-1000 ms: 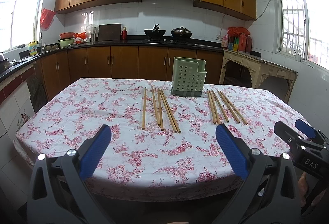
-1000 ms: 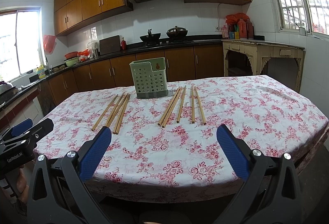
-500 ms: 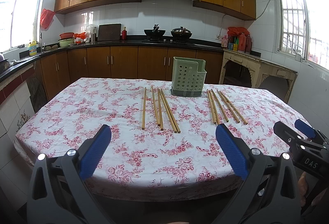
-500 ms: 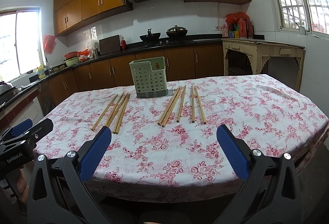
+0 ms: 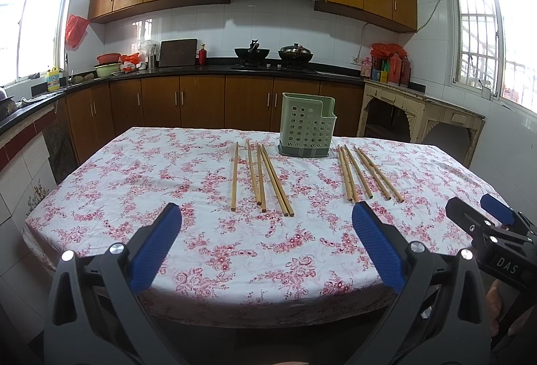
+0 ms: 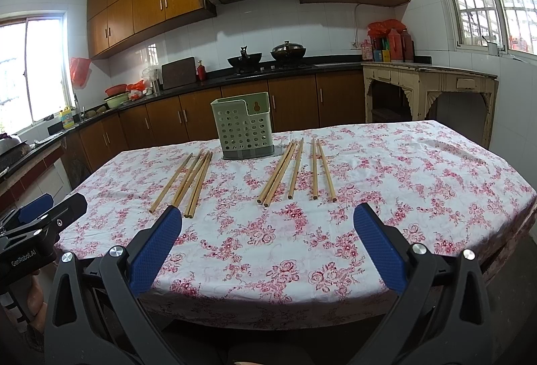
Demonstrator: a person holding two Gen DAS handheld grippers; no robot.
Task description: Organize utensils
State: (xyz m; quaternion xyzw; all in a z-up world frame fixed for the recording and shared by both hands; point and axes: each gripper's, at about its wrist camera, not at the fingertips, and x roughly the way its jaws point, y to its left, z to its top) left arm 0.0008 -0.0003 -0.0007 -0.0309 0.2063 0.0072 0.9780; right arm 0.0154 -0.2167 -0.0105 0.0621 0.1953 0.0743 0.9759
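Observation:
A green perforated utensil holder (image 5: pixel 307 126) stands upright at the far middle of the floral-cloth table (image 5: pixel 201 247); it also shows in the right wrist view (image 6: pixel 245 130). Several wooden chopsticks lie in a left group (image 5: pixel 260 178) and a right group (image 5: pixel 364 172); the right wrist view shows the same left group (image 6: pixel 188 180) and right group (image 6: pixel 295 170). My left gripper (image 5: pixel 266 227) is open and empty above the table's near edge. My right gripper (image 6: pixel 268 227) is open and empty too, to the right of the left one (image 5: pixel 483 224).
Wooden kitchen cabinets and a dark counter (image 5: pixel 201 71) with a stove and pots run behind the table. A worn cream side table (image 5: pixel 419 110) stands at the back right. The left gripper shows at the left edge of the right wrist view (image 6: pixel 43 217).

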